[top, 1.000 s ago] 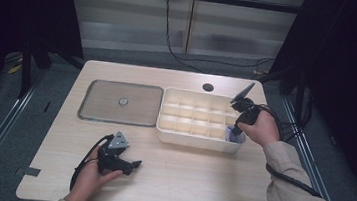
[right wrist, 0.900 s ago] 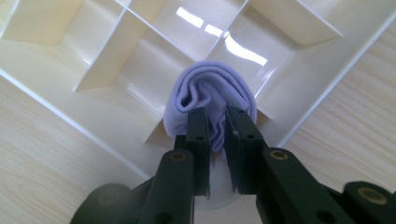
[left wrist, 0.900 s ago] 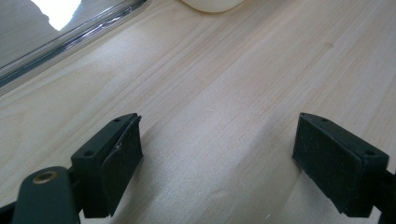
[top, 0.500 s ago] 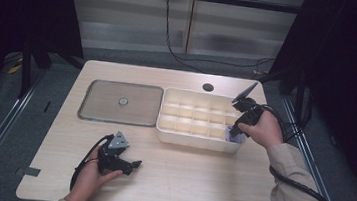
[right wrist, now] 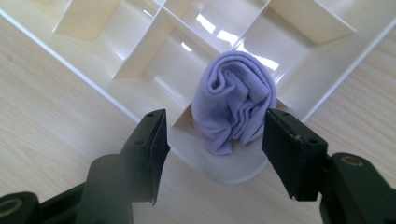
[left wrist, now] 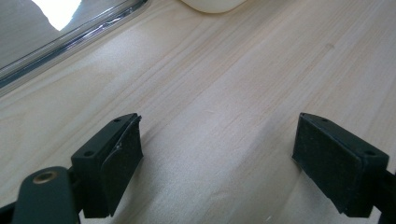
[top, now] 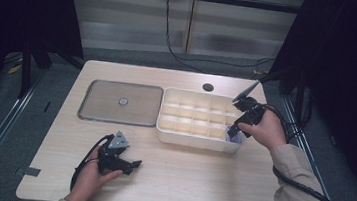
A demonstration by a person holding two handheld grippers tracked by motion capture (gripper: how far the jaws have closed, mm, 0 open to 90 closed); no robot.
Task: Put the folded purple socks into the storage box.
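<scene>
In the right gripper view the right gripper [right wrist: 212, 154] hangs over the near corner of the cream plastic compartment tray [right wrist: 116, 70], its jaws apart and just opened wider. The rolled lilac cloth [right wrist: 233, 109] stands between them in the corner compartment: the right-hand pad sits just beside the roll, whether touching I cannot tell, while the left-hand pad stands apart from it, so the roll is released, not pinched. The cloth's lower end reaches down to the rounded corner rim of the tray, and its upper end leans towards the divider walls behind.

In the high view that same compartment is the tray's near right corner [top: 234, 136], close to the table's right edge, with bare pale wooden tabletop [top: 198, 178] in front of it. The other compartments look bare and glossy.

The left gripper [top: 132, 165] rests on the near left part of the table, well apart from the tray, jaws wide with nothing but wood between them [left wrist: 215, 154].

The cloth is a soft, loosely wound tube showing spiral folds at its end

Farther back lies a flat grey metal tray [top: 121, 102] left of the cream one
</scene>
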